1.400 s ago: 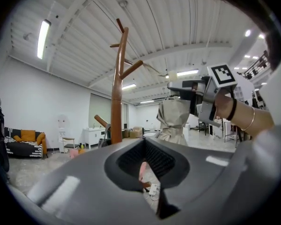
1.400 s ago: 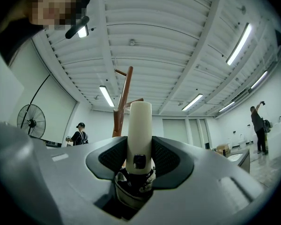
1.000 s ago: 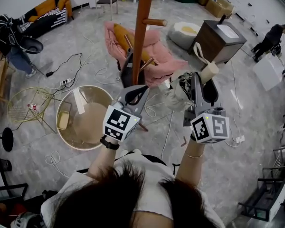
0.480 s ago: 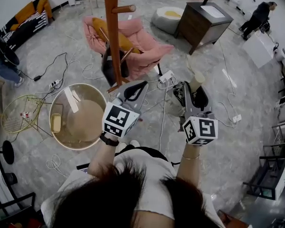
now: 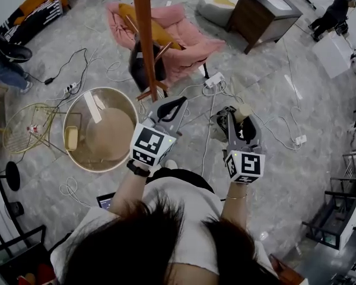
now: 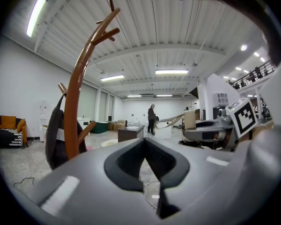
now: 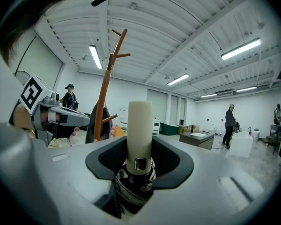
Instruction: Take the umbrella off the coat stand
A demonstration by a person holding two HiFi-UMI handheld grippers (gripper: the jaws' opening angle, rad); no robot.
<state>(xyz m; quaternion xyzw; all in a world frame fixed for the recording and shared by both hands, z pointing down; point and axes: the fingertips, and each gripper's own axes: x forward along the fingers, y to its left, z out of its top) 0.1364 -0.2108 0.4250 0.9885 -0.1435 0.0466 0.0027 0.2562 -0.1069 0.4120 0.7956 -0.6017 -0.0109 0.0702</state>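
The right gripper [image 5: 236, 119] is clamping the folded umbrella [image 7: 139, 135], its smooth cream cylindrical handle jutting up mid-frame. The left gripper [image 5: 169, 107] is sitting closed and empty. The curved wooden coat stand [image 5: 145, 46] is standing clear of both at upper left.

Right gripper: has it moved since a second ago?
Yes. The right gripper, shut on the umbrella, has pulled back toward the person: the handle overlapped a corner of the dark cabinet then, and now sits well below it.

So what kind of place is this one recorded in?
Likely a big open hall or studio staged with home furniture: a ribbed ceiling with strip lights, cables loose across the grey floor, and a scattered pink armchair, coat stand and wooden cabinet.
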